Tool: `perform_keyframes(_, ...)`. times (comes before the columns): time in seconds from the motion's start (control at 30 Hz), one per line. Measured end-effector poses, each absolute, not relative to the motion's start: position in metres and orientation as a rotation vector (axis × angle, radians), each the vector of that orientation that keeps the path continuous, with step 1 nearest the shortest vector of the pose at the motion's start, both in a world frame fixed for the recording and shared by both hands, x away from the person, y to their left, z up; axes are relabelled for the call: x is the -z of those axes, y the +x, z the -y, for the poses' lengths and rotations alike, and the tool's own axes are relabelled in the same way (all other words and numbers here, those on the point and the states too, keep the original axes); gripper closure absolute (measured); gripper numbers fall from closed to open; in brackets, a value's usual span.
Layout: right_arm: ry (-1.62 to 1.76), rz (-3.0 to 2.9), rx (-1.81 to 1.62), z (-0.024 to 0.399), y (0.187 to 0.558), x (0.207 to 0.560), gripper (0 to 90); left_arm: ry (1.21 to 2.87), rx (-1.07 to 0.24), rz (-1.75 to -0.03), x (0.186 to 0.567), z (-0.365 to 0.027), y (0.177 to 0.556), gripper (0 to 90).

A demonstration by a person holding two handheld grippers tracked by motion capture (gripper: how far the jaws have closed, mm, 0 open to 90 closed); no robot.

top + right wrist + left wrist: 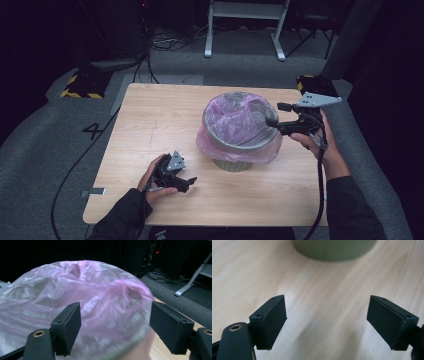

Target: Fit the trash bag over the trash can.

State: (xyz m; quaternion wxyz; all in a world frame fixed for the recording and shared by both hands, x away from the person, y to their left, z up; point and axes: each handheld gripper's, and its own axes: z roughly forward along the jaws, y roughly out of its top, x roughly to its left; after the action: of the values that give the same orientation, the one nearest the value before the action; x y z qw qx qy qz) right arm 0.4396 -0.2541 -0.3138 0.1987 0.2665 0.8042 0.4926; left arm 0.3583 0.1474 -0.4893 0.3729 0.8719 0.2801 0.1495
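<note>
A grey-green bin (232,162) stands right of the table's middle, lined with a pink plastic bag (235,122) folded down over its rim. My right gripper (278,114) is open at the bin's right rim, raised above the table; its own view looks over the crumpled bag (82,297) between spread jaws. My left gripper (187,181) rests low near the table's front, left of the bin, open with nothing between its fingers. The bin's base (334,248) shows ahead of the left gripper (327,322) in its own view.
The wooden table (150,120) has bare surface to the left and front. Cables trail off the table from both grippers. A white metal frame (245,25) and a yellow-black striped block (80,87) stand on the grey floor beyond.
</note>
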Motion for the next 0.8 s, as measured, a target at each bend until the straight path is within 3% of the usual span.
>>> perform_keyframes(0.4, 0.650, -2.432, -1.211, 0.200, 0.453, 0.324, 25.3, 2.255, -0.355, -0.743, 0.502, -0.158, 0.347, 15.6)
perform_keyframes(0.8, 0.681, -2.583, -1.079, 0.178, 0.463, 0.332, 26.1, 2.244, -0.316, -0.773, 0.504, -0.158, 0.351, 14.1)
